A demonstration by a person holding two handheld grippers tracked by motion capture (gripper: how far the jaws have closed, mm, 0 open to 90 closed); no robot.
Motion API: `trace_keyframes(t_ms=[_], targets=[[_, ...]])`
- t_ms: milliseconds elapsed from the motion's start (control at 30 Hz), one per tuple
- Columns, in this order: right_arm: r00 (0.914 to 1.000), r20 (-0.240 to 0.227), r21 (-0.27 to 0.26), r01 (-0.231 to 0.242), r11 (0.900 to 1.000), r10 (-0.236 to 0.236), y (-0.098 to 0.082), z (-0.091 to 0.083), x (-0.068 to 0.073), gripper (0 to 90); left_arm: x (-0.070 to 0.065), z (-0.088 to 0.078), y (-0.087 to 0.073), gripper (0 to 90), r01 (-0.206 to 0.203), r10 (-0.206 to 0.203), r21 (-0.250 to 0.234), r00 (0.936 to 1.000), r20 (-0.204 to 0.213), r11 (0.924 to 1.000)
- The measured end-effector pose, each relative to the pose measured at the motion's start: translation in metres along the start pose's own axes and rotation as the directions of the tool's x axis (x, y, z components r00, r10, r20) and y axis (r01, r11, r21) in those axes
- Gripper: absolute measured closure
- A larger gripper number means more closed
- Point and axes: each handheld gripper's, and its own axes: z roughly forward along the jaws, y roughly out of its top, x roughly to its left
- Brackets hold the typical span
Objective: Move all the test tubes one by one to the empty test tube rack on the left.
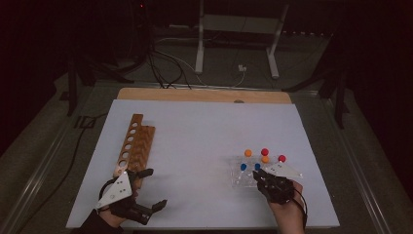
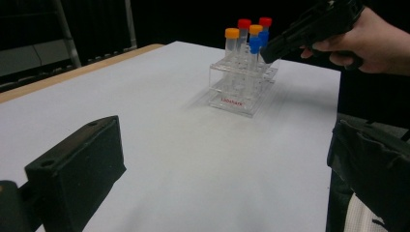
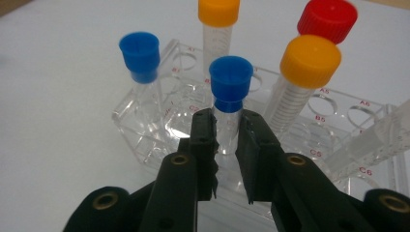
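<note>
Right gripper (image 3: 227,133) clamped on blue-capped tube (image 3: 230,92) just below its cap, tube upright in clear rack (image 3: 145,130); left gripper (image 1: 148,190) stood open, empty.

Your clear plastic tube rack (image 1: 238,171) sits at four o'clock on the white table sheet (image 1: 195,141), six capped tubes standing in it. The wooden holed rack (image 1: 132,144) lies well apart at eight o'clock, near your left gripper (image 1: 152,187).
</note>
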Motion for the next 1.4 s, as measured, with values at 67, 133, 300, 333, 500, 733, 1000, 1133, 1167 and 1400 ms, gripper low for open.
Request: trace_keyframes(t_ms=[67, 133, 300, 333, 500, 733, 1000, 1133, 1167, 1400], targets=[[1.0000, -0.005, -0.012, -0.001, 1.000, 0.000, 0.001, -0.003, 0.000, 77.2, 0.000, 0.000, 0.000, 0.4, 0.003, -0.003, -0.001, 1.0000, -0.002, 1.0000], [1.0000, -0.009, -0.030, -0.003, 1.000, 0.002, 0.004, -0.008, 0.000, 77.2, 0.001, -0.001, 0.000, 0.4, 0.002, -0.002, -0.002, 0.9999, -0.012, 1.0000], [0.9999, -0.012, -0.089, 0.006, 0.996, -0.007, 0.011, -0.024, -0.001, 77.2, 0.001, 0.000, 0.001, 0.4, 0.007, -0.007, 0.009, 0.9996, -0.028, 0.9999], [0.9999, -0.012, -0.099, 0.005, 0.995, -0.006, 0.012, -0.027, 0.000, 77.2, 0.000, 0.000, 0.002, 0.4, 0.007, -0.007, 0.012, 0.9995, -0.030, 0.9999], [0.9997, -0.017, -0.151, 0.014, 0.988, -0.017, 0.019, -0.043, 0.000, 77.2, -0.001, 0.001, 0.003, 0.4, 0.002, -0.002, 0.012, 0.9999, -0.015, 0.9999], [0.9952, -0.064, -0.194, 0.060, 0.979, -0.073, 0.029, -0.064, 0.015, 77.1, -0.005, 0.006, 0.008, 0.4, 0.012, -0.012, 0.006, 0.9999, 0.010, 0.9999], [0.9736, -0.179, -0.159, 0.114, 0.981, -0.142, 0.026, -0.055, 0.043, 77.1, -0.011, 0.018, 0.020, 0.4, 0.022, -0.025, 0.061, 0.9986, 0.046, 0.9979], [0.9669, -0.202, -0.144, 0.128, 0.981, -0.156, 0.025, -0.049, 0.049, 77.1, -0.013, 0.025, 0.025, 0.4, 0.052, -0.058, 0.060, 0.9936, 0.097, 0.9969], [0.9654, -0.205, -0.141, 0.134, 0.981, -0.161, 0.024, -0.047, 0.052, 77.1, -0.015, 0.027, 0.028, 0.4, 0.050, -0.055, 0.055, 0.9938, 0.096, 0.9972], [0.9495, -0.254, -0.115, 0.160, 0.980, -0.185, 0.021, -0.034, 0.064, 77.1, -0.016, 0.048, 0.048, 0.4, 0.056, -0.066, 0.062, 0.9827, 0.173, 0.9965]])
